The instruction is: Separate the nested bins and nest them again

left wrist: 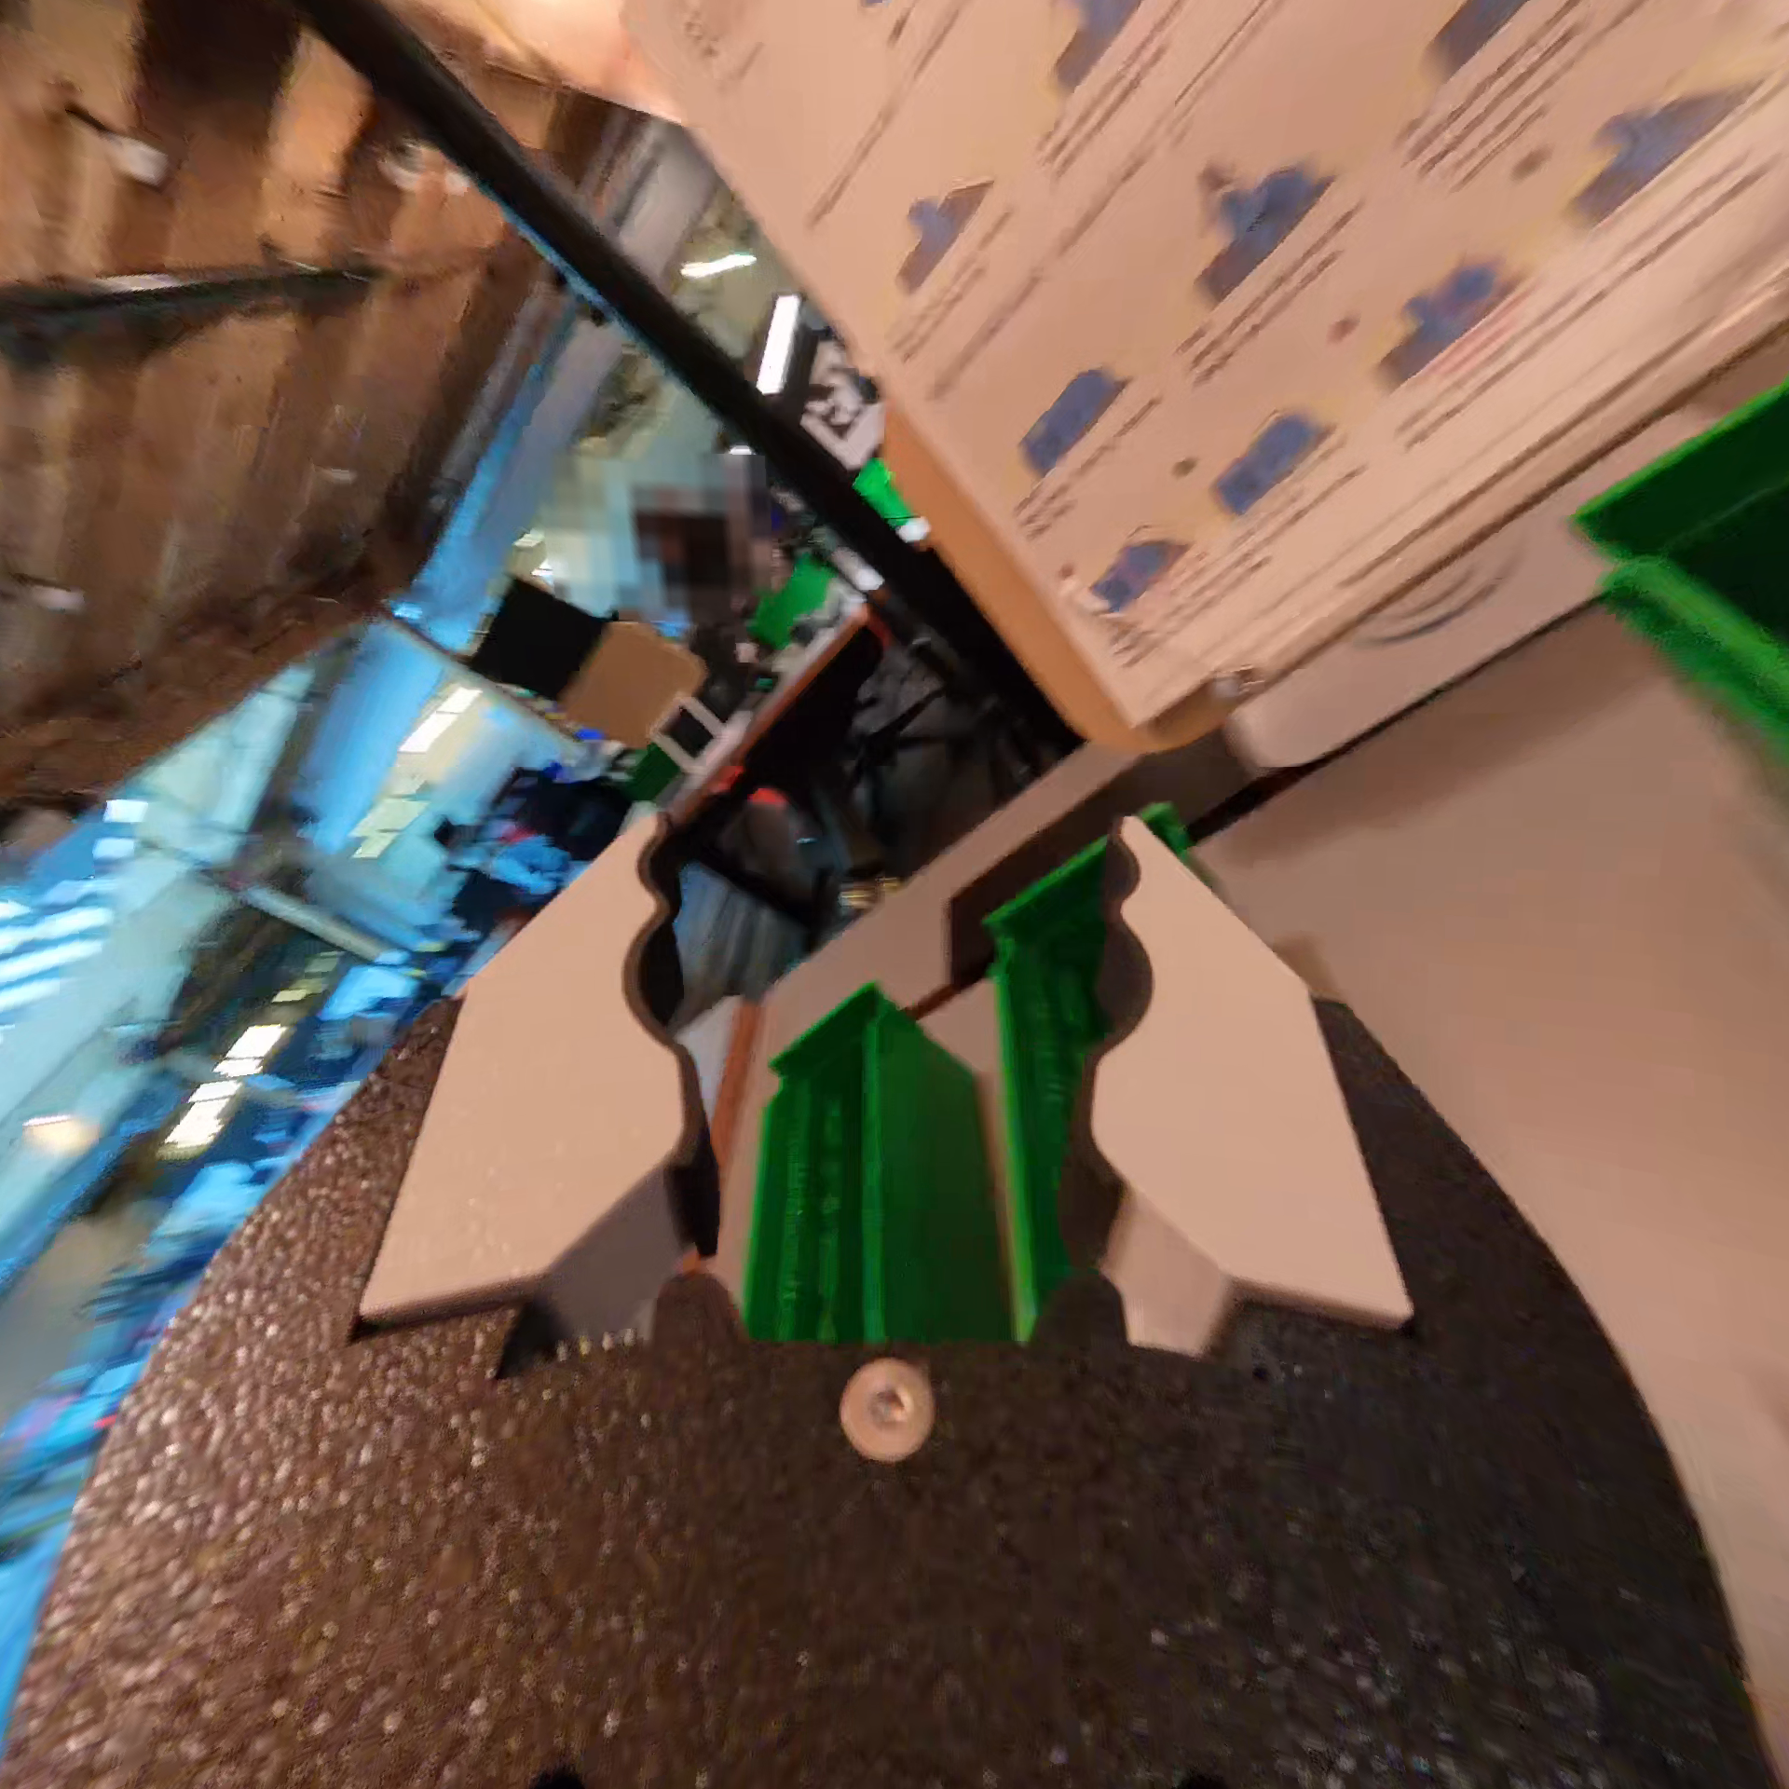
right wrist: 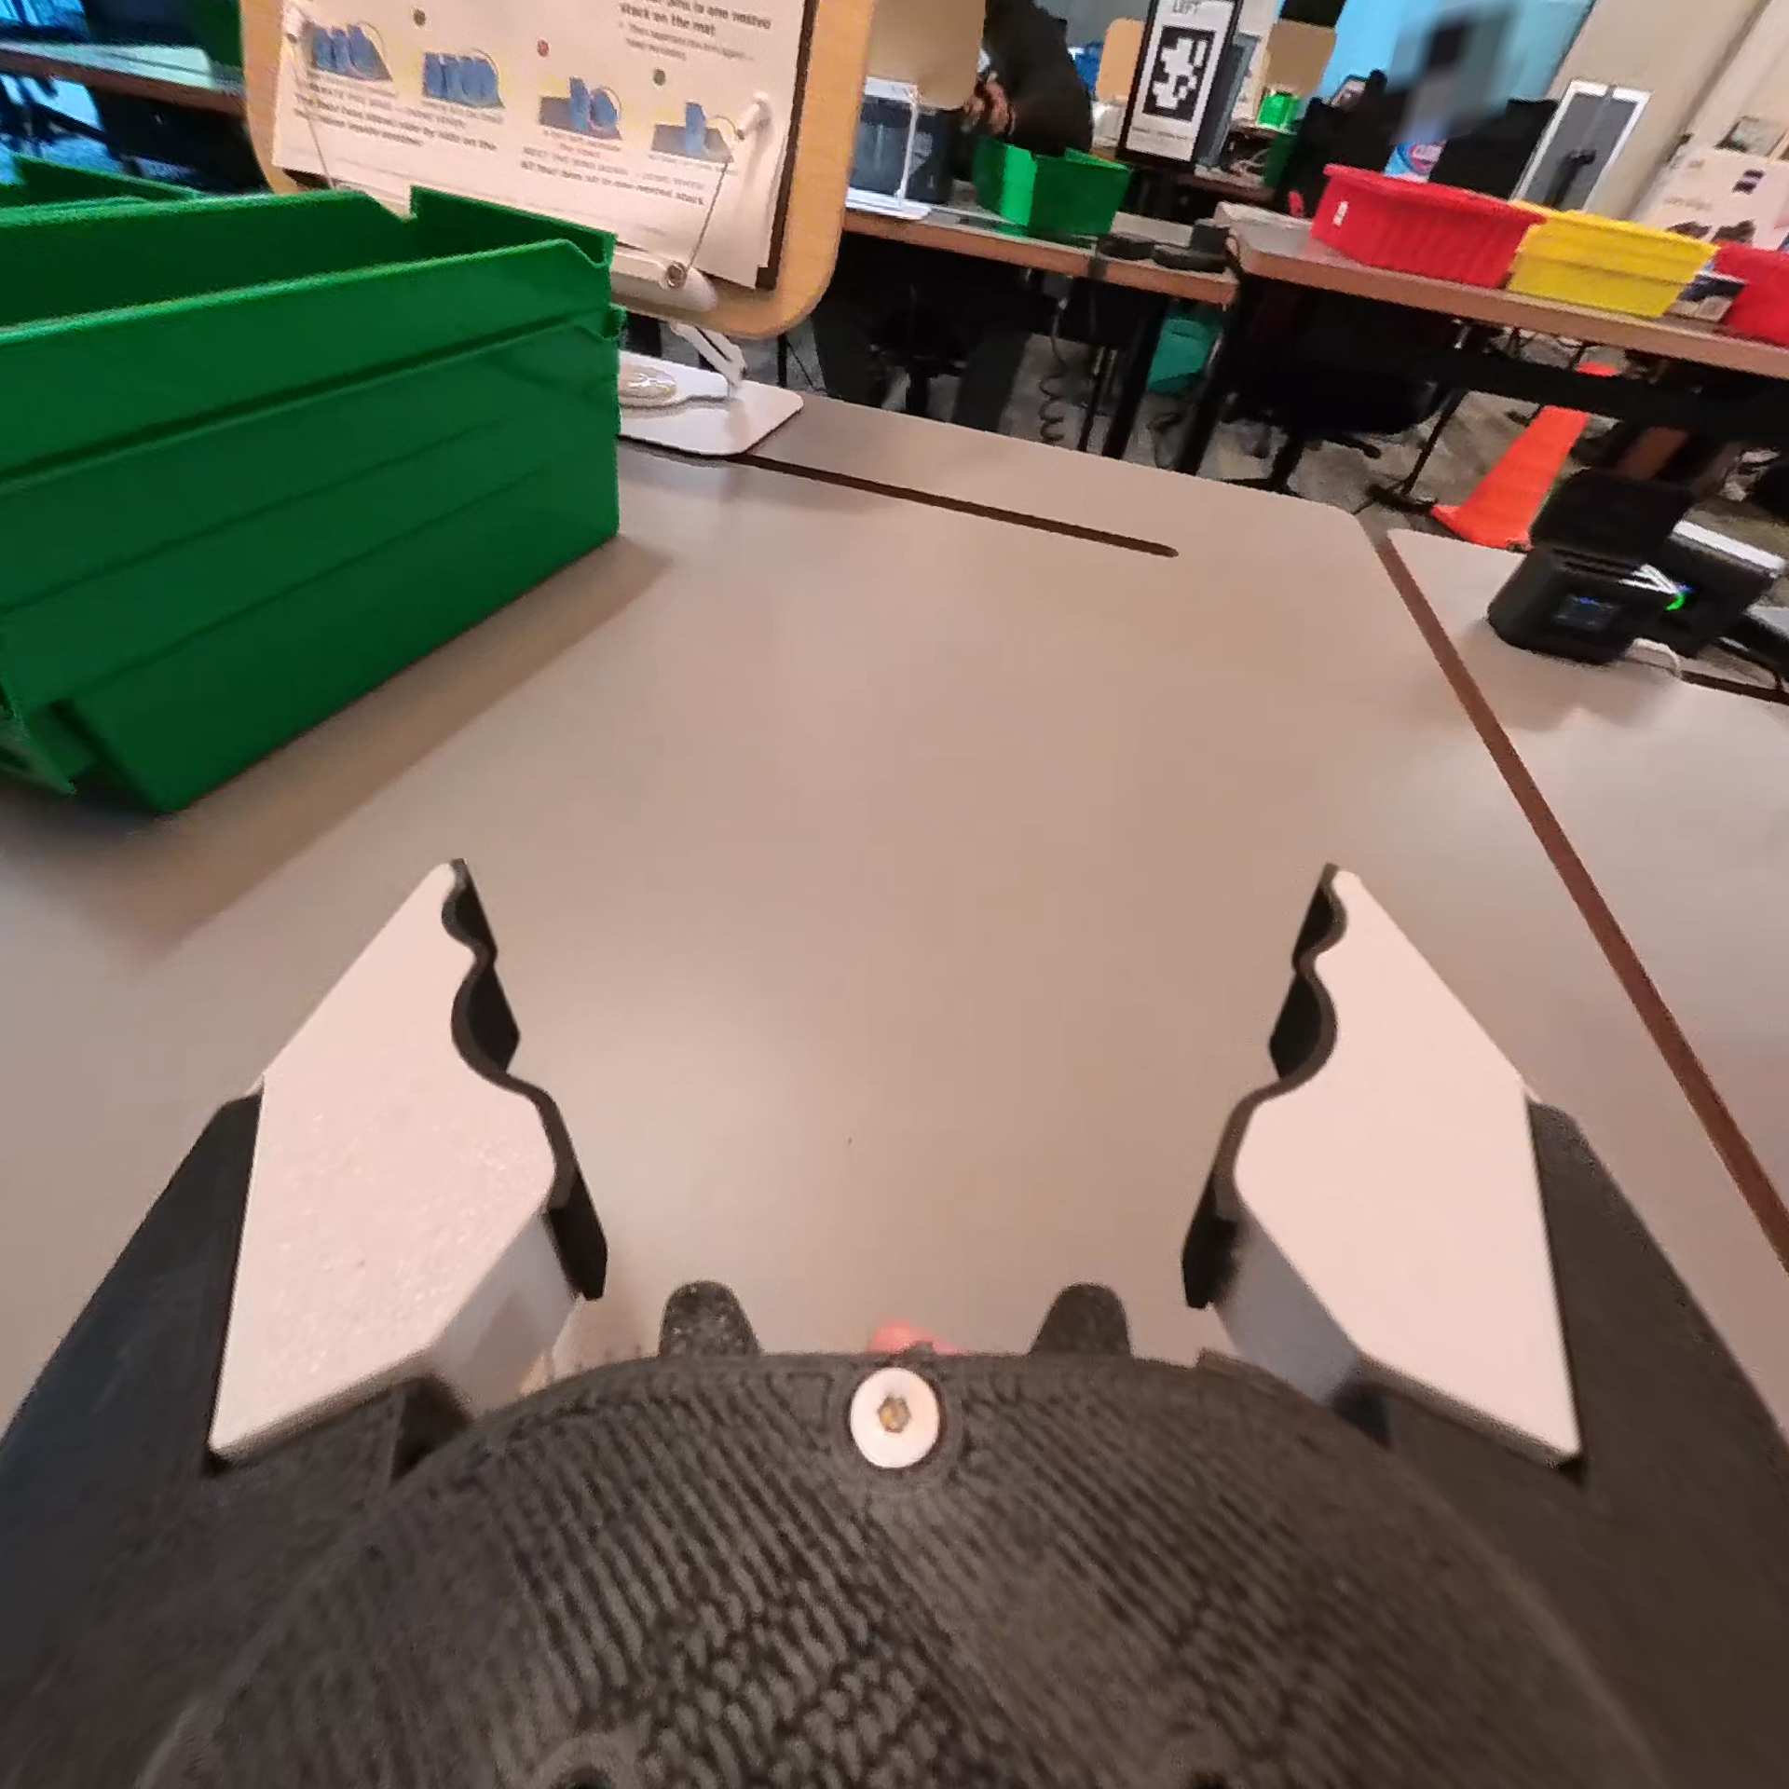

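Note:
A stack of nested green bins (right wrist: 290,484) stands on the grey table (right wrist: 920,726) at the left of the right wrist view. My right gripper (right wrist: 891,871) is open and empty, low over bare table to the right of the stack. In the left wrist view, which is steeply tilted and blurred, my left gripper (left wrist: 891,842) holds ribbed green bin walls (left wrist: 871,1181) between its fingers, the right finger (left wrist: 1239,1113) against the green. Another green bin part (left wrist: 1704,600) shows at the right edge.
A board with an instruction sheet (right wrist: 542,106) stands on a white stand (right wrist: 716,407) behind the stack, and looms close in the left wrist view (left wrist: 1258,290). A black device (right wrist: 1626,591) sits on the neighbouring table. Red and yellow bins (right wrist: 1510,242) lie on far tables.

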{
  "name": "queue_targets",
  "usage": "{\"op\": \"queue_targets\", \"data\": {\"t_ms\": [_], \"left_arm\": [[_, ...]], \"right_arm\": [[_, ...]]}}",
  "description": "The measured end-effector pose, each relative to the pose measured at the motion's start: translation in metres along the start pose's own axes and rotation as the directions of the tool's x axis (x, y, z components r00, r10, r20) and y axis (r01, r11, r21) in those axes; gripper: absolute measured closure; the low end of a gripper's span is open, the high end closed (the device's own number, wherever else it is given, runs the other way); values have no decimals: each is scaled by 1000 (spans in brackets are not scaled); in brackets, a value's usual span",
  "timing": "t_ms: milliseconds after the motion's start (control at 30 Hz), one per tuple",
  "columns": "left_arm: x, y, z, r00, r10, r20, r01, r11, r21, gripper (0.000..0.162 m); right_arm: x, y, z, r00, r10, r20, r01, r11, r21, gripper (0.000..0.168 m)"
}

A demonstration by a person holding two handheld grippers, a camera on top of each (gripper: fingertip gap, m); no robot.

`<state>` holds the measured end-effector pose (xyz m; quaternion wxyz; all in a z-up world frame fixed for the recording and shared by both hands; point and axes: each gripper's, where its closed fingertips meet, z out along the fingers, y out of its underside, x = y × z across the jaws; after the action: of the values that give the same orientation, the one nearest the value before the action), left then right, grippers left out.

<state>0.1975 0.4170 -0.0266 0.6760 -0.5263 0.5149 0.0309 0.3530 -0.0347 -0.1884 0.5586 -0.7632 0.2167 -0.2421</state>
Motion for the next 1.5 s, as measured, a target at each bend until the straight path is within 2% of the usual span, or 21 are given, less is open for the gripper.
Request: {"op": "queue_targets", "data": {"t_ms": [33,67,233,300,400,433,500,567,667,733,767,833,900,967,1000,1133,1233,1333,1500], "left_arm": [[14,2,-5,996,-54,-66,54,999,-4,68],[25,6,-9,985,-119,-124,118,993,-17,66],[55,19,-33,855,-437,-281,453,891,-8,62],[63,28,-39,818,-486,-308,515,857,18,60],[71,52,-40,835,-480,-268,508,861,39,51],[75,61,-40,834,-486,-263,508,861,22,48],[83,72,-42,797,-531,-288,553,833,-6,46],[87,70,-45,760,-554,-339,590,807,5,47],[73,65,-49,773,-534,-341,576,817,27,47],[67,64,-49,757,-562,-332,609,792,48,47],[69,65,-49,740,-578,-344,625,780,34,47],[81,67,-48,709,-592,-384,638,770,-9,48],[93,68,-46,708,-577,-407,620,784,-33,47],[102,72,-44,721,-556,-413,588,807,-60,47],[106,73,-43,723,-551,-416,578,813,-73,47],[109,71,-44,702,-567,-432,593,800,-86,47],[106,70,-47,699,-568,-434,596,798,-84,47],[104,73,-48,709,-563,-426,587,805,-88,47],[102,81,-46,694,-581,-425,594,795,-118,47]], "right_arm": [[-1,-2,-5,1000,9,1,-9,1000,1,11],[-4,-6,-10,1000,26,6,-26,1000,9,11],[-49,-41,-10,981,153,120,-161,985,60,17],[-74,-63,8,964,221,150,-230,973,39,19],[-118,-109,48,967,176,186,-181,983,7,18],[-137,-120,64,964,159,213,-154,987,-40,14],[-176,-135,97,949,138,282,-99,984,-147,17],[-196,-144,133,955,124,270,-61,971,-232,20],[-211,-137,178,969,138,205,-46,916,-398,24],[-225,-134,195,965,151,213,-36,885,-464,40],[-224,-133,205,971,167,170,-66,874,-482,41],[-227,-124,213,970,197,142,-88,829,-552,44],[-219,-114,217,978,181,103,-84,797,-598,59],[-222,-107,216,958,270,100,-144,752,-643,75],[-221,-108,216,954,285,93,-160,747,-645,78],[-229,-99,208,956,285,64,-149,666,-731,73],[-230,-94,207,972,226,67,-98,644,-758,69],[-232,-90,204,957,278,80,-104,590,-800,72],[-232,-83,194,932,329,152,-24,476,-879,72]]}}
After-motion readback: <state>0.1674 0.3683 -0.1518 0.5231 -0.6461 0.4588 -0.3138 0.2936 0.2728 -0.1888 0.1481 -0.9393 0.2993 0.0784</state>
